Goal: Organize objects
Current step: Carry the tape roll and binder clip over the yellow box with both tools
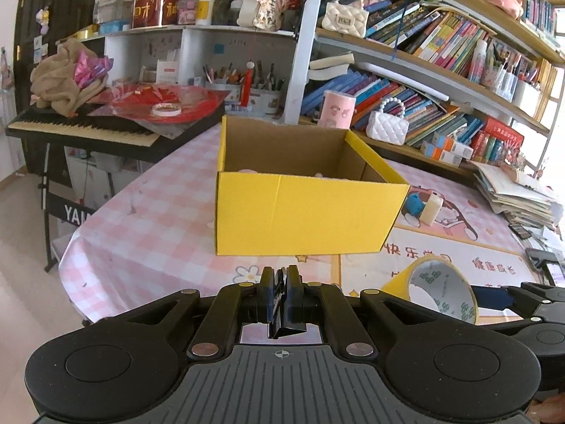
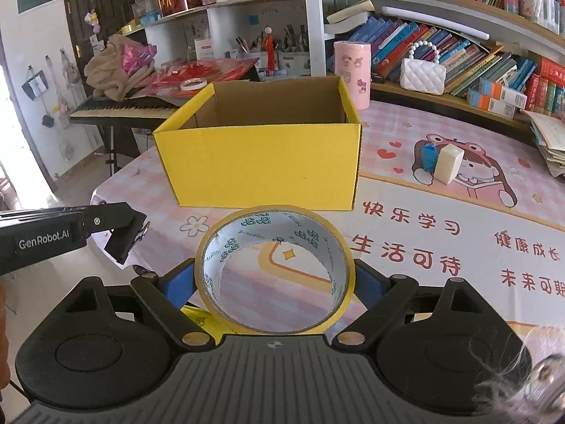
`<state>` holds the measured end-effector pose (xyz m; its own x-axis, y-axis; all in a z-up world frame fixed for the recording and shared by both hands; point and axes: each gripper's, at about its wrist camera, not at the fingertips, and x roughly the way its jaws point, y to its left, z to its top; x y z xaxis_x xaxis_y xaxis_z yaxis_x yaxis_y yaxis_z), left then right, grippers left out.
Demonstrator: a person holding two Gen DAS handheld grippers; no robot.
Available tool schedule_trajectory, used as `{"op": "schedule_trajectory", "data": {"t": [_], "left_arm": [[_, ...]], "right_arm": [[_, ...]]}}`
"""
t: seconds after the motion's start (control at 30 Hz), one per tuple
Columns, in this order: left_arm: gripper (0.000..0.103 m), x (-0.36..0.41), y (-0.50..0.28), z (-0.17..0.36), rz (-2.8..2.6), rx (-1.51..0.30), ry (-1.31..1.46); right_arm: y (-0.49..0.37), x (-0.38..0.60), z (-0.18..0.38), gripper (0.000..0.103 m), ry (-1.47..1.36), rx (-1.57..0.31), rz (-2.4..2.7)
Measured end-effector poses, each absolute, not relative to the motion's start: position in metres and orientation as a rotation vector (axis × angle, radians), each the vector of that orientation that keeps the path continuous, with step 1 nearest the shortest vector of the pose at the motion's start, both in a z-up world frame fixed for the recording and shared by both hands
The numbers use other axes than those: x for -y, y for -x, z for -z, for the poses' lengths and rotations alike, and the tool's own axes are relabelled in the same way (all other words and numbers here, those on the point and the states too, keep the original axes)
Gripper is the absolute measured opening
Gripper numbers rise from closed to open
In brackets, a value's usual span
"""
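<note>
Item: tape roll and clip, both carried toward the box.

Left wrist view: my left gripper [image 1: 281, 275] is pinched tight on a small black clip [image 1: 282, 318], jaws nearly meeting, because the thing is thin and would slip from any looser hold. The yellow box [image 1: 303, 208] stands open-topped just ahead on the table [image 1: 141, 219]; something pale lies inside, too hidden to name. Right wrist view: my right gripper [image 2: 273, 279] stands wide, pads pressed on the outer rim of the tape roll [image 2: 273, 272], which sets that width; the roll is held off the cloth with its hole facing forward, near the box front. Eraser blocks [image 2: 441, 162] wait beside the box, likely next.
</note>
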<state>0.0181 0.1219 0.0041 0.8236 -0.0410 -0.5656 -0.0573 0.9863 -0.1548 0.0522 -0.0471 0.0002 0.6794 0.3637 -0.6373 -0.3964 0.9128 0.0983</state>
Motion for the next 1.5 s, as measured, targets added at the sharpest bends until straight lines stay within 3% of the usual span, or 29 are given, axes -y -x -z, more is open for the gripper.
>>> {"op": "schedule_trajectory", "data": {"t": [0.73,1.23,1.5], "left_arm": [[0.005,-0.129,-0.046,-0.024,0.030,-0.536,0.211],[0.005,-0.127,-0.146,-0.041,-0.060,-0.477,0.168],[0.005,-0.127,-0.192,-0.014,-0.101,-0.574,0.174]], "right_arm": [[-0.076,0.035,-0.010,0.089,0.059,-0.707,-0.411],[-0.196,0.031,-0.062,0.089,0.014,-0.549,-0.474],[-0.270,0.023,-0.057,0.089,-0.066,-0.612,-0.505]]}}
